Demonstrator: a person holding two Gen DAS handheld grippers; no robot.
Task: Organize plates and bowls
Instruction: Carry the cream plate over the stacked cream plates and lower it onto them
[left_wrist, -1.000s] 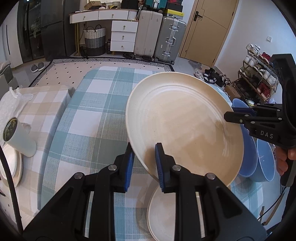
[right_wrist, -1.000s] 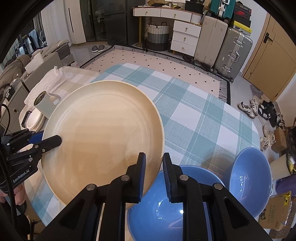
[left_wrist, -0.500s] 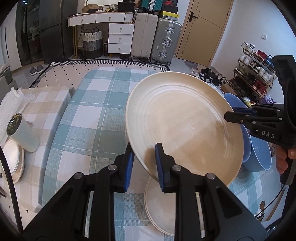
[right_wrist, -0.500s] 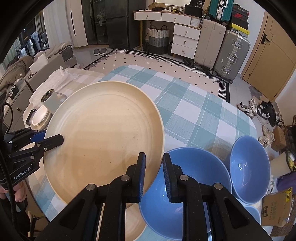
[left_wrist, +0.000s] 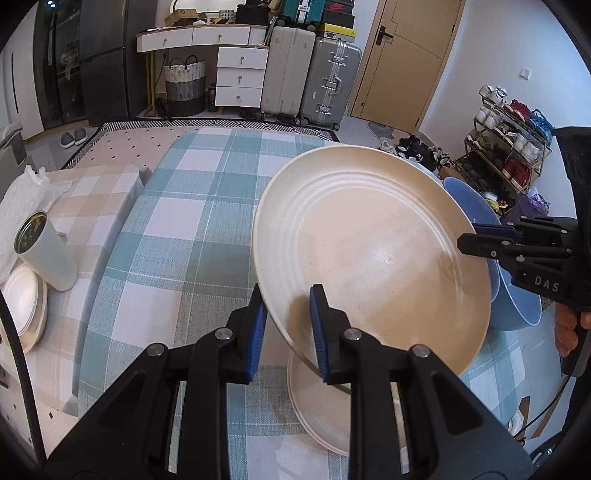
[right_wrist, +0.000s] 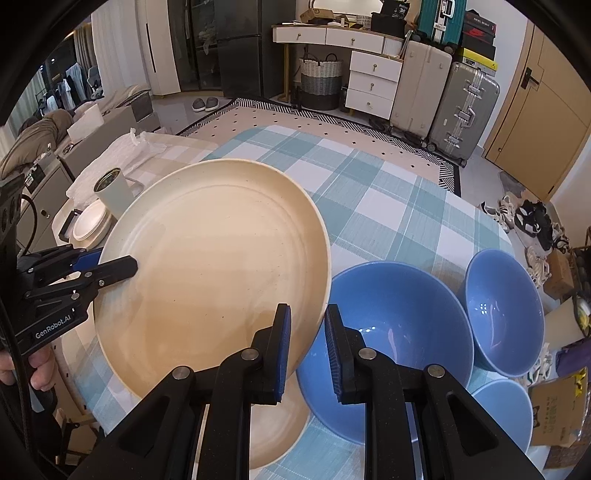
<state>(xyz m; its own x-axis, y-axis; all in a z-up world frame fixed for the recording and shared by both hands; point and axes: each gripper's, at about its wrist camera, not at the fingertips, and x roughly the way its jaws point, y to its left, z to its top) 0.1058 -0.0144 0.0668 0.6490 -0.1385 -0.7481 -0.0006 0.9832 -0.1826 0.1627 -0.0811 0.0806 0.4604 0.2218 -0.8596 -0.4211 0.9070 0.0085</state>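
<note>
Both claws — left claw (left_wrist: 286, 328) and right claw (right_wrist: 306, 347) — clamp one cream plate (left_wrist: 373, 251) by opposite rims.

Home: suitcases (left_wrist: 314, 81), shoe rack (left_wrist: 506, 147)

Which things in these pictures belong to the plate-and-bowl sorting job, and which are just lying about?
Part of the job:
- cream plate, gripped by left tool and right tool
- second cream plate on the table beneath it
- three blue bowls

Lying about:
- white tumbler
- stack of white plates
- suitcases
- shoe rack
</note>
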